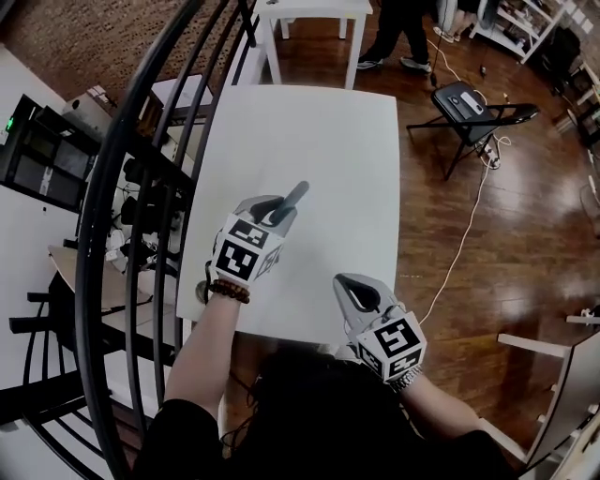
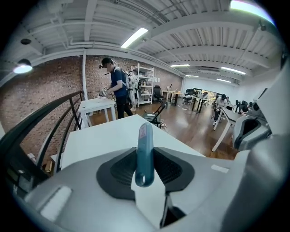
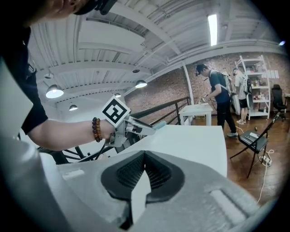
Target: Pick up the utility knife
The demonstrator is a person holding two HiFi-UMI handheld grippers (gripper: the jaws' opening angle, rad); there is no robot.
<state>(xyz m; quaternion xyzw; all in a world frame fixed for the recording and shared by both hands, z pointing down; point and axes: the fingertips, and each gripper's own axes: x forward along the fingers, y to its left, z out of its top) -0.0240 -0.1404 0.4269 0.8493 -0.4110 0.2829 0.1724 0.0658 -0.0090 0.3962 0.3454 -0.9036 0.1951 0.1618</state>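
Observation:
My left gripper [image 1: 274,208] is shut on the utility knife [image 1: 290,202], a slim blue-grey handle that sticks out past the jaws and hangs above the white table [image 1: 319,131]. In the left gripper view the knife [image 2: 144,154] stands upright between the black pads, its round eyelet end nearest the camera. Near the table's front edge, my right gripper [image 1: 353,295] holds nothing and its jaws are shut, the pads meeting in the right gripper view [image 3: 144,174]. That view also shows the left gripper [image 3: 136,129] with the knife tip [image 3: 158,125] raised off the table.
A black curved railing [image 1: 122,187] runs along the table's left side. A folding chair [image 1: 469,108] and a white cable [image 1: 464,234] are on the wooden floor to the right. A second white table [image 1: 309,19] and a standing person [image 2: 117,90] are beyond the far end.

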